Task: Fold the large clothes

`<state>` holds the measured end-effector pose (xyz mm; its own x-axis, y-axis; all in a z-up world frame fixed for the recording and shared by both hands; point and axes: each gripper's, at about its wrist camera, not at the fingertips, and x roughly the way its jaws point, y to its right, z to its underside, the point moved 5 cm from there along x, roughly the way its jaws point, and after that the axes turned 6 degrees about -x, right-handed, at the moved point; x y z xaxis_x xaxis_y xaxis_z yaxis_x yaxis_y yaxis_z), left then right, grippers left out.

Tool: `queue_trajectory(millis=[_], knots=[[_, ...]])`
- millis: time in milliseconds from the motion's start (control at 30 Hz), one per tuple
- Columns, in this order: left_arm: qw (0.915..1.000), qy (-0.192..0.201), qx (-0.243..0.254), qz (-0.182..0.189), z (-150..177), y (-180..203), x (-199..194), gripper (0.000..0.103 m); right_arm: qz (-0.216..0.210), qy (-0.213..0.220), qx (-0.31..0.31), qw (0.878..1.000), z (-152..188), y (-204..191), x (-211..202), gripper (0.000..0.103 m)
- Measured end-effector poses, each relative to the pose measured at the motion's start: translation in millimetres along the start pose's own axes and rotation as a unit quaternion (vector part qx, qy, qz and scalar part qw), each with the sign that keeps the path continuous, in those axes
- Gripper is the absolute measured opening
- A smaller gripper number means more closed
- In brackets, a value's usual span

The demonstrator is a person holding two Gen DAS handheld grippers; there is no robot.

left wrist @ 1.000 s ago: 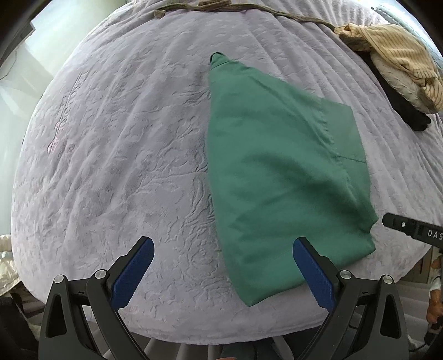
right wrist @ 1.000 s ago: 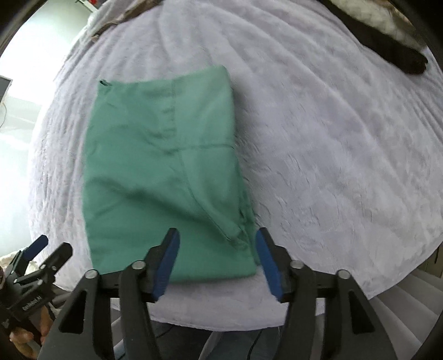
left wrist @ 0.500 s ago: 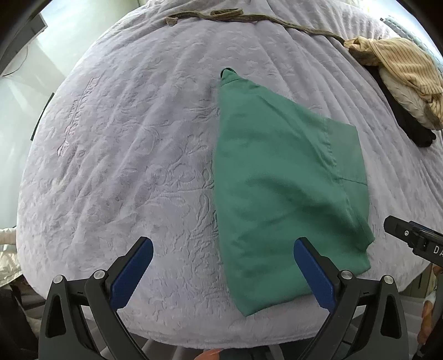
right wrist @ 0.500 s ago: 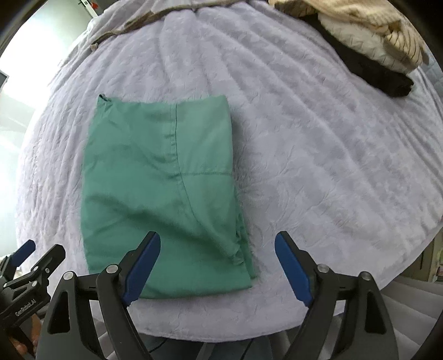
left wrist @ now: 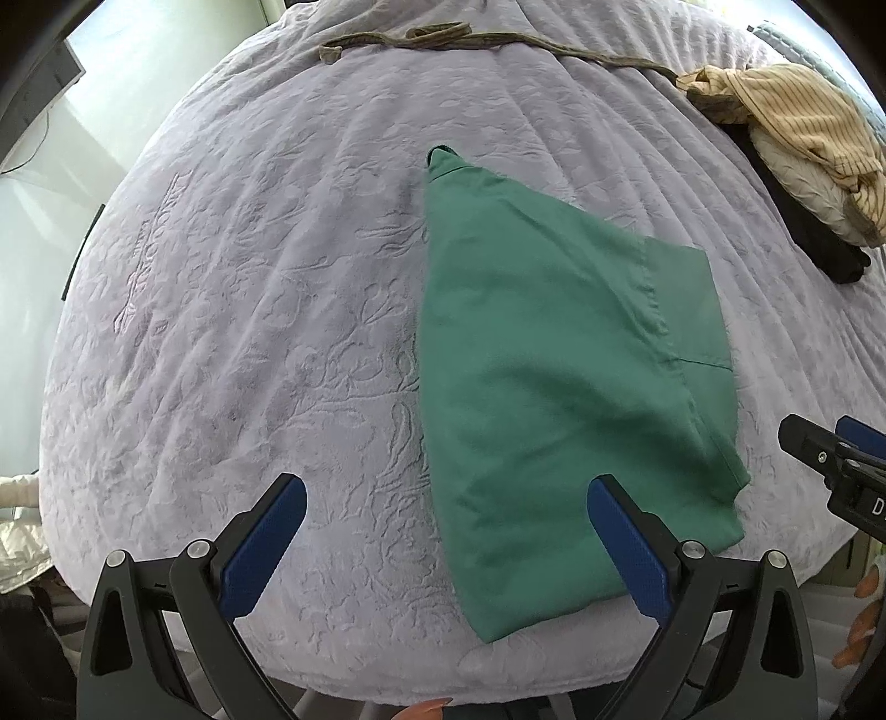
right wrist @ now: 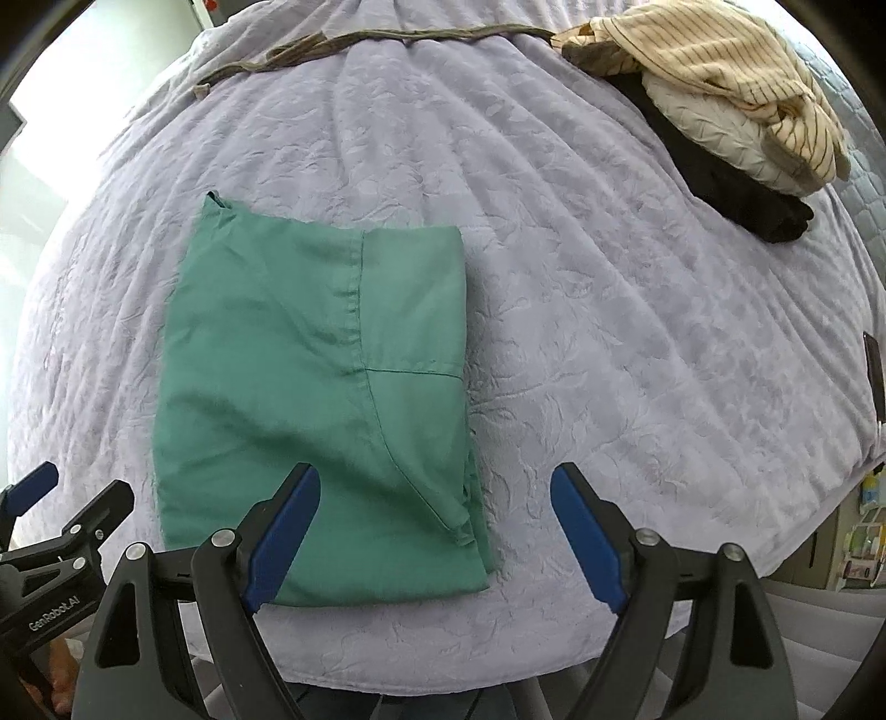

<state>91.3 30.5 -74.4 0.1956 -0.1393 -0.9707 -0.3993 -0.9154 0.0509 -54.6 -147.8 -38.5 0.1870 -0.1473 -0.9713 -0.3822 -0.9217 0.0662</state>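
A green garment [left wrist: 554, 387] [right wrist: 310, 387] lies folded into a flat oblong on the lavender bedspread [left wrist: 249, 332], its near end close to the bed's front edge. My left gripper [left wrist: 446, 493] hangs above that near end, open, with nothing between its blue pads; the cloth's left edge runs under the gap. My right gripper [right wrist: 437, 482] is open too, above the garment's near right corner and holding nothing. Each gripper shows at the edge of the other's view: the right gripper [left wrist: 830, 459] and the left gripper [right wrist: 55, 509].
A heap of clothes [right wrist: 720, 83] [left wrist: 803, 144], striped beige over white over black, lies at the back right of the bed. An olive strap [left wrist: 443, 39] runs along the far side. The bed's front edge [right wrist: 443, 664] is just below both grippers.
My right gripper's jaws have spread wide and it has lifted away from the garment's near right corner, bringing the far clothes heap into view. My left gripper has barely shifted.
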Motion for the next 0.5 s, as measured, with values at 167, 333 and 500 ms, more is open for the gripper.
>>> queue_trajectory(millis=[167,333,500], knots=[[1.0,0.001,0.001,0.0,-0.4,1.2,0.0,0.102,-0.002,0.004,-0.004,1.0,-2.3,-4.3,-3.5,0.087],[1.0,0.003,0.001,0.002,-2.3,2.9,-1.7,0.102,-0.004,0.005,-0.002,1.0,-3.2,-7.3,-5.4,0.087],[1.0,0.005,0.004,0.002,-3.9,5.4,-2.2,0.102,-0.009,0.004,0.003,1.0,-3.7,-6.5,-5.4,0.087]])
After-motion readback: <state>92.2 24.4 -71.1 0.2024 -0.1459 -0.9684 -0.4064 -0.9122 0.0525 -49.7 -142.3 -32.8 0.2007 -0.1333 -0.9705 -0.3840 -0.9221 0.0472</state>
